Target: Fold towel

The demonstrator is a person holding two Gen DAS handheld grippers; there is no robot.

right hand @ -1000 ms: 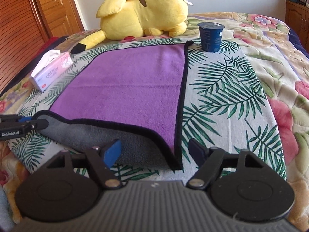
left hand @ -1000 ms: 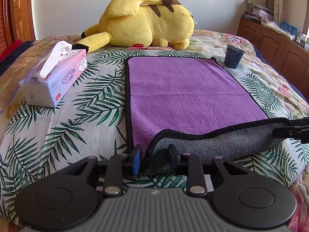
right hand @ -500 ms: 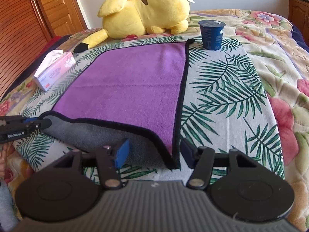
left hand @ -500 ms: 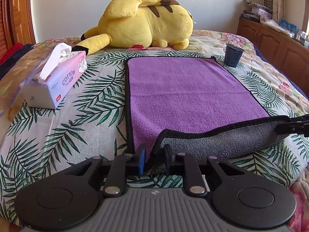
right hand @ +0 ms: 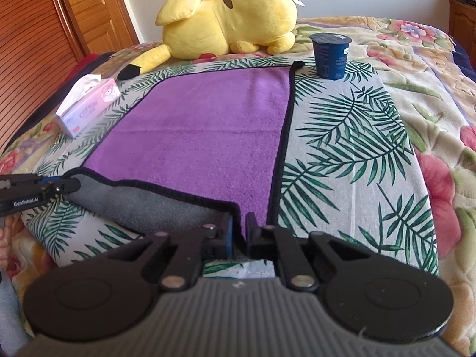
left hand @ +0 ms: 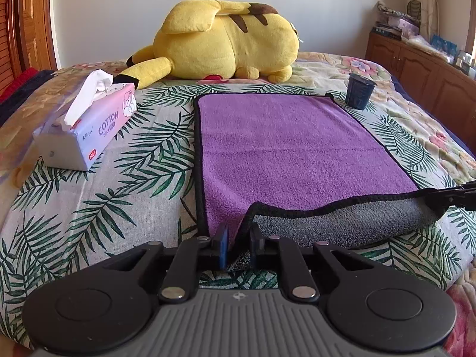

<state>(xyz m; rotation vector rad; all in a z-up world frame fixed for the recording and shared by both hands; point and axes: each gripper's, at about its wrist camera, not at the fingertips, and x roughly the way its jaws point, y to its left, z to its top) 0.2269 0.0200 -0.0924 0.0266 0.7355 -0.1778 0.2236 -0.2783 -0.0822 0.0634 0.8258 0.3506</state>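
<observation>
A purple towel (left hand: 285, 145) with a black hem and grey underside lies flat on the bed; it also shows in the right wrist view (right hand: 202, 131). Its near edge is turned up, showing the grey side (left hand: 342, 223). My left gripper (left hand: 238, 245) is shut on the towel's near left corner. My right gripper (right hand: 239, 232) is shut on the near right corner. Each gripper shows at the edge of the other's view, the right one (left hand: 452, 196) and the left one (right hand: 35, 190).
A yellow plush toy (left hand: 226, 41) lies at the far end of the bed. A tissue pack (left hand: 89, 125) sits left of the towel. A dark blue cup (left hand: 360, 90) stands by the towel's far right corner. Wooden cabinets (left hand: 422, 65) are at the right.
Both grippers have closed on the towel's near corners: the left from slightly open, the right from wide open. The near edge is lifted a little more.
</observation>
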